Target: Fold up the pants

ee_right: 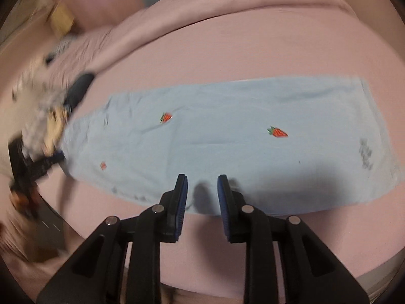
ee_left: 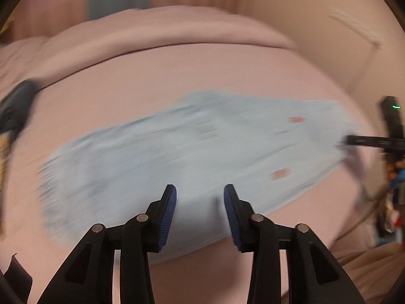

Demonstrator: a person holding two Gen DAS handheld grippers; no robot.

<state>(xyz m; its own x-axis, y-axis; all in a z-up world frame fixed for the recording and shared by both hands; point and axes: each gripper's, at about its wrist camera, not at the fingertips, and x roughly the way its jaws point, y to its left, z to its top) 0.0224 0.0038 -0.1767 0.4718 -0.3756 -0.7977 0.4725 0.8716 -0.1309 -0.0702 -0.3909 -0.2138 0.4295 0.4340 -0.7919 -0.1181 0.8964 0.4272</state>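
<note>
Light blue pants (ee_left: 202, 147) with small strawberry prints (ee_right: 278, 132) lie flat as one long strip on a pink bed sheet (ee_left: 177, 76). In the left wrist view my left gripper (ee_left: 200, 195) hangs open just above the near edge of the pants, with nothing between its blue pads. The right wrist view shows my right gripper (ee_right: 202, 185) open by a narrower gap over the near edge of the pants (ee_right: 227, 139), its pads bare. At the pants' left end there, the left gripper (ee_right: 43, 167) appears as a dark blur. The right gripper's black fingers (ee_left: 359, 140) show at the pants' right end.
A rolled pink duvet (ee_right: 202, 7) runs along the far side of the sheet (ee_right: 253, 50). A dark, blurred object (ee_right: 81, 86) lies beyond the pants' left end. A wall (ee_left: 329, 12) stands behind the bed. Blurred clutter (ee_left: 395, 190) sits at the right edge.
</note>
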